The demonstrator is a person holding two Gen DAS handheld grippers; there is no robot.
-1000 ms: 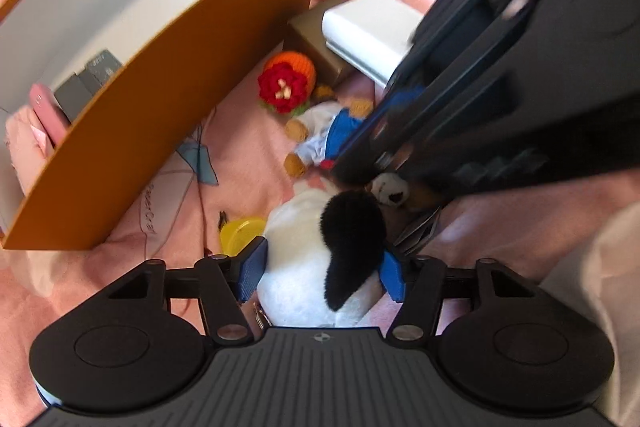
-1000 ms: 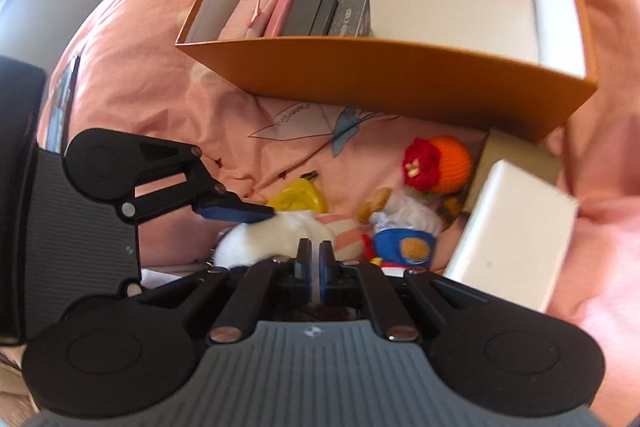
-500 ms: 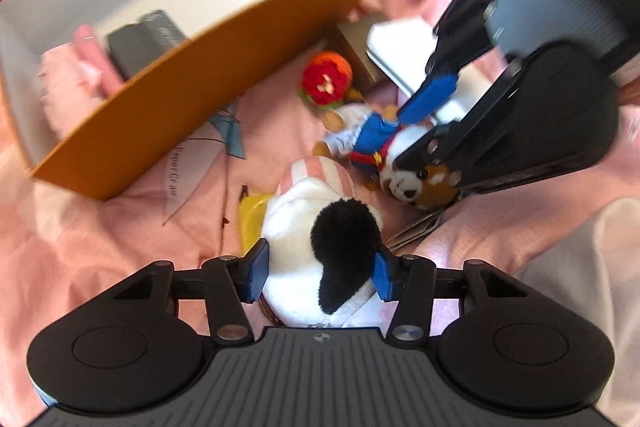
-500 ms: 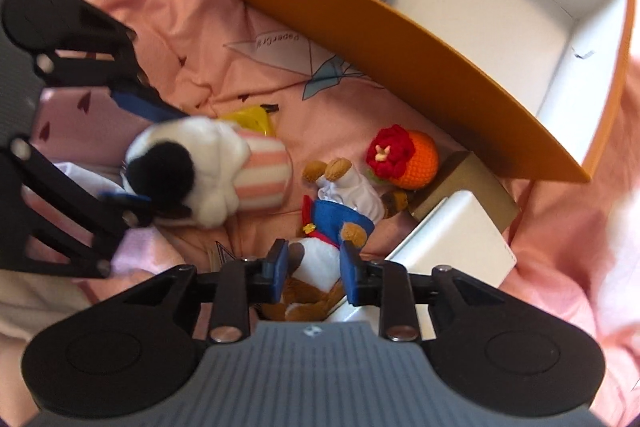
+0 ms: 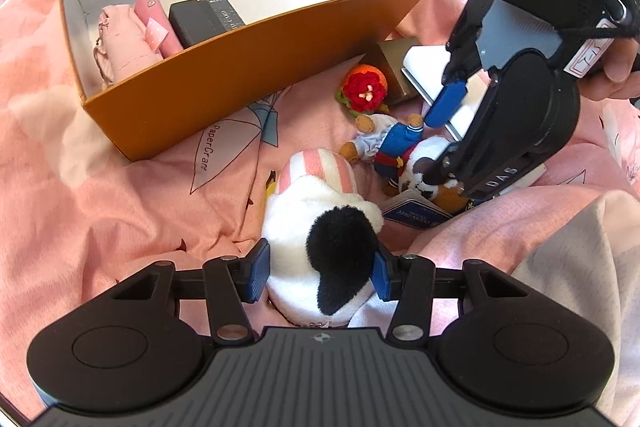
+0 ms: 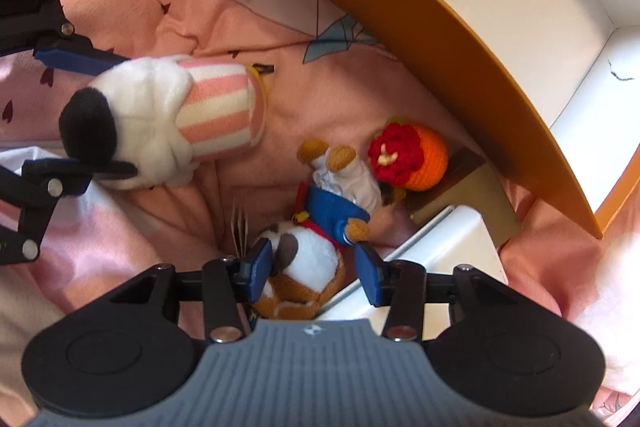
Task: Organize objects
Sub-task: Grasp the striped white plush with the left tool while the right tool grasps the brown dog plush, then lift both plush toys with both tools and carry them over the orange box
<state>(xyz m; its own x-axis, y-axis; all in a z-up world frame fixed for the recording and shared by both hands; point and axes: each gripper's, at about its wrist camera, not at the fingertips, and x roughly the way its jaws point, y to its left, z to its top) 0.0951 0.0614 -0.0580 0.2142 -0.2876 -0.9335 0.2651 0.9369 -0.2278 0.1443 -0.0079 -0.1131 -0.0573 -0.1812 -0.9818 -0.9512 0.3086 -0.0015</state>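
Note:
My left gripper (image 5: 318,269) is shut on a white plush with a black ear and pink-striped body (image 5: 316,211), also seen in the right wrist view (image 6: 160,123). My right gripper (image 6: 314,265) is open around the head of a small brown-and-white dog plush in a blue outfit (image 6: 316,239), which lies on the pink bedding (image 5: 100,187); its jaws stand either side, not closed. The same dog plush (image 5: 396,143) shows under the right gripper (image 5: 438,139) in the left wrist view. An orange box (image 5: 256,67) with white inside stands behind.
The box holds pink pouches (image 5: 132,31) and dark boxes (image 5: 204,19) at its left end. A crocheted orange ball with a red flower (image 6: 408,155) lies by a white box (image 6: 448,243) and a brown box (image 5: 392,59). A yellow thing (image 5: 270,187) lies under the plush.
The right gripper opened from shut and moved onto the dog plush. The left gripper lifted the white plush and pulled back, so more of the box shows.

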